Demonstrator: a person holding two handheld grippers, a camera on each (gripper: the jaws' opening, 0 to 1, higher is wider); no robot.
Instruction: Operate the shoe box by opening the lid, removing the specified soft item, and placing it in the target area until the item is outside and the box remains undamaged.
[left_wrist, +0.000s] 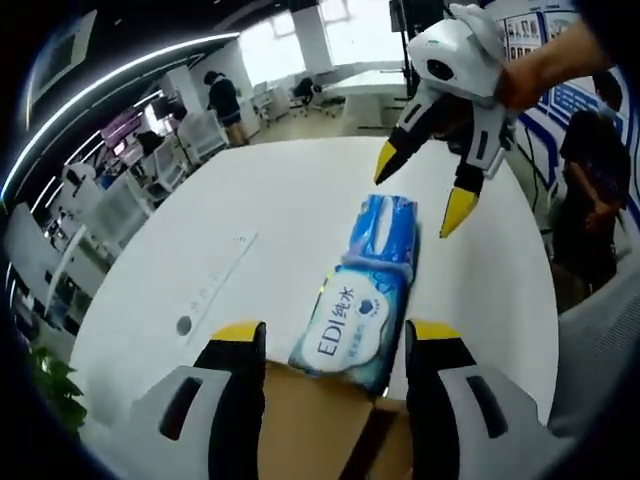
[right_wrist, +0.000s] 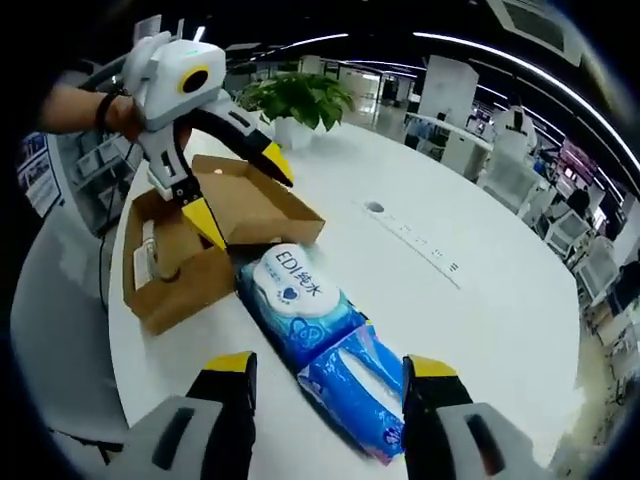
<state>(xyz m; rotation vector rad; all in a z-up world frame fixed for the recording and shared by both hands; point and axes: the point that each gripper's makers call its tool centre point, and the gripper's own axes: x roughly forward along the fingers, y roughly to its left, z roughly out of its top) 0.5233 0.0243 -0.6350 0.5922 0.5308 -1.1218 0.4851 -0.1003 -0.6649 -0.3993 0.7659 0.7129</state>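
We see the blue wipes pack (right_wrist: 300, 302) lying flat on the white table (right_wrist: 480, 300), just beside the open shoe box (right_wrist: 185, 250) and touching or nearly touching its near wall; a second, crumpled blue pack (right_wrist: 355, 395) lies against its far end, toward our right gripper (right_wrist: 330, 385). In the left gripper view the wipes pack (left_wrist: 350, 330) sits between the jaws of our left gripper (left_wrist: 335, 350), which stand wide apart and hold nothing; the right gripper's jaws are likewise spread and empty, with the crumpled pack between them.

We judge the pack soft and light, its film glossy and likely slippery, so it should give under pressure and may slide if pinched at a corner; we would take it across its narrow width near the middle, closing gently; the cardboard box looks thin and easily creased, with its lid (right_wrist: 255, 200) folded back, so we would keep the jaws off its walls.
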